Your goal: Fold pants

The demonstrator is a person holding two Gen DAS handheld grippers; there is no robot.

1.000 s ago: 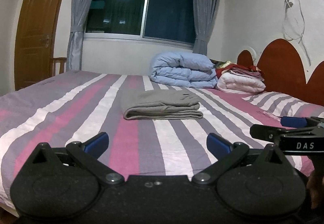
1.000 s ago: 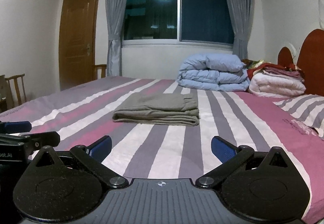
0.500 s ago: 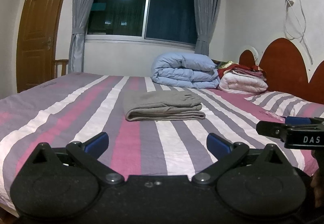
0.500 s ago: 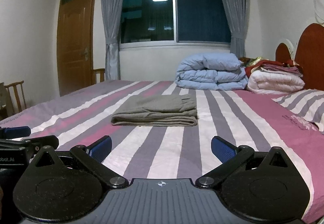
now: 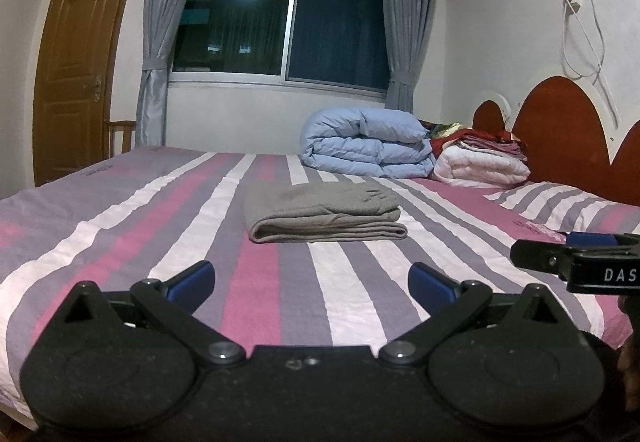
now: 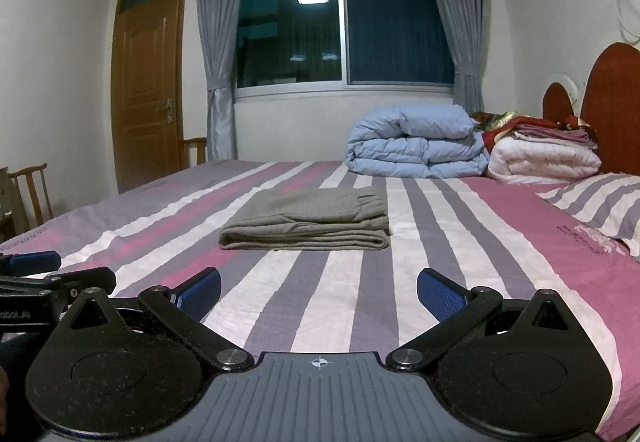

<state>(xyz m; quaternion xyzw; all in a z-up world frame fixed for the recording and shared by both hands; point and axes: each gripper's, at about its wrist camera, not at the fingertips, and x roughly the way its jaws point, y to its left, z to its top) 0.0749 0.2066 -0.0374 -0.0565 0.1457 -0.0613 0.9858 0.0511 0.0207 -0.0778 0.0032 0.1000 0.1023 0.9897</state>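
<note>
The grey pants [image 5: 322,212] lie folded in a neat flat stack on the striped bed [image 5: 120,226], also seen in the right wrist view [image 6: 310,220]. My left gripper [image 5: 312,284] is open and empty, held near the bed's front edge, well short of the pants. My right gripper [image 6: 319,292] is open and empty too, beside the left one. Each gripper's side shows in the other's view: the right one [image 5: 576,260] and the left one [image 6: 44,274].
A folded blue duvet [image 5: 366,142] and a pile of white and red blankets [image 5: 480,162] sit at the far end by the red headboard [image 5: 568,130]. A striped pillow [image 6: 600,206] lies right. A wooden chair [image 6: 30,194] and door [image 6: 148,82] stand left.
Both grippers have drawn slightly back and tilted up from the bed. The pants have not moved. Both jaws stay open.
</note>
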